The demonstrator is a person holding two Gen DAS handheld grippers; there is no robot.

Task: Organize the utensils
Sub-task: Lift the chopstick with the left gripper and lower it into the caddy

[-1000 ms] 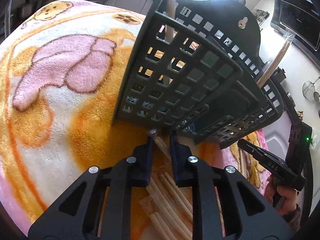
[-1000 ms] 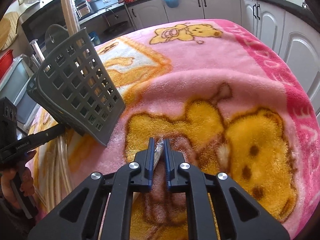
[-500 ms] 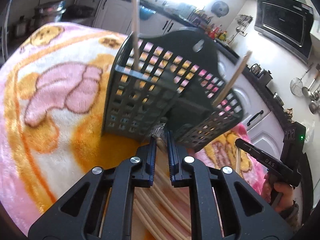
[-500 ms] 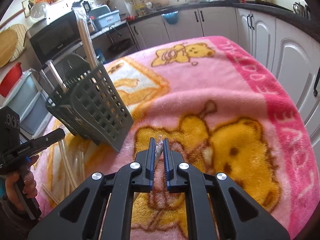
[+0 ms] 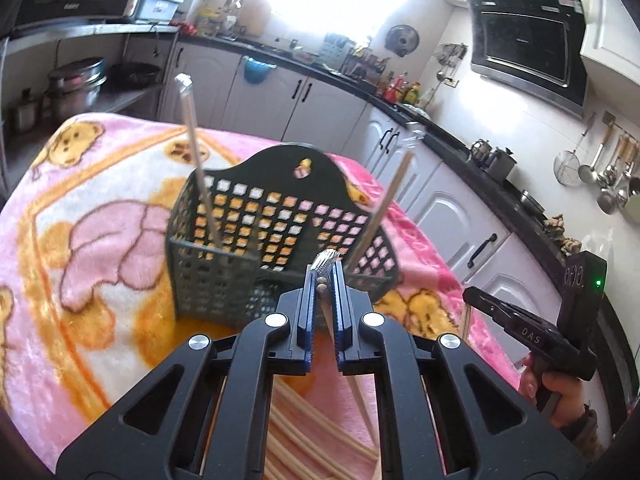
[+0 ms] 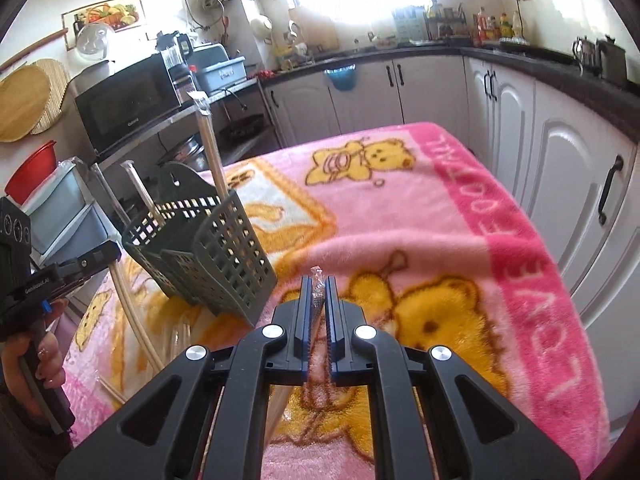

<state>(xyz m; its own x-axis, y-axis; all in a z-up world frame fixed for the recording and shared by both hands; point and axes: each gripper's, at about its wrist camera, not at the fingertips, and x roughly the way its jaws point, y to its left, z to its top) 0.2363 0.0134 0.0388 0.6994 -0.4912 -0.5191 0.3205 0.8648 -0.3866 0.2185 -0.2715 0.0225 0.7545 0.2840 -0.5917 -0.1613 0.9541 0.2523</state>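
Ahead of my left claw [image 5: 323, 276] the dark grey slotted plastic utensil basket [image 5: 224, 272] blocks the way, its tall arched back behind. Two wrapped pale wooden chopstick pairs [image 5: 198, 176] stand up out of it, with open air between them over the rim. My right claw [image 6: 319, 292] faces a broad bare stretch of pink bear-print fleece blanket [image 6: 400, 216]; the basket sits well to its left.
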